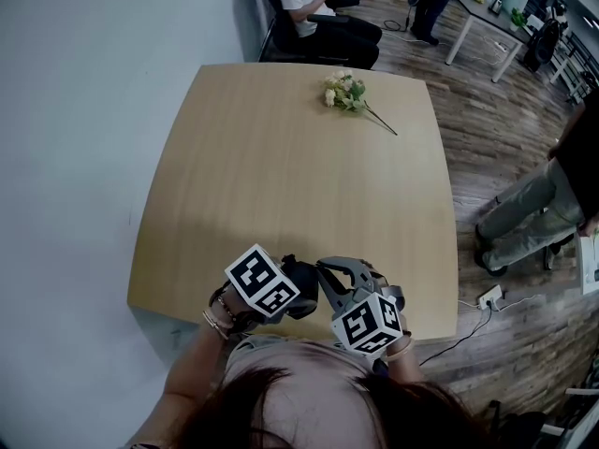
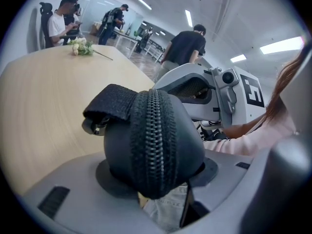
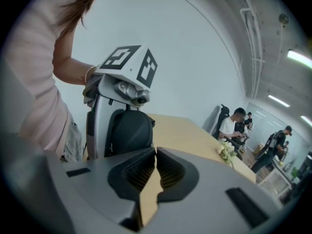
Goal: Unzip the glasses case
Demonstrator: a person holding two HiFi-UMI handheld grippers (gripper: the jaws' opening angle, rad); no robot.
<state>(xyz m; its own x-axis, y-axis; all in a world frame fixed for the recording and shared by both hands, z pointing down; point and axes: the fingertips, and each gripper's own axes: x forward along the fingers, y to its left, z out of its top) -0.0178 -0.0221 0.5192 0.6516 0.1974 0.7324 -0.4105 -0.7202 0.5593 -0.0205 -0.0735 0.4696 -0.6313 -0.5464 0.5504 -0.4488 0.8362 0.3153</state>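
Observation:
A black zipped glasses case sits clamped between the jaws of my left gripper, with its zipper line facing the camera. A fabric strap with a small metal ring hangs off the case's left side. In the head view the left gripper holds the case over the table's near edge. My right gripper is shut with nothing between its pads. It hovers just right of the case, apart from it.
The wooden table carries a bunch of pale flowers at its far side. A person sits in a chair beyond the table. Another person stands on the wooden floor at right, near a power strip.

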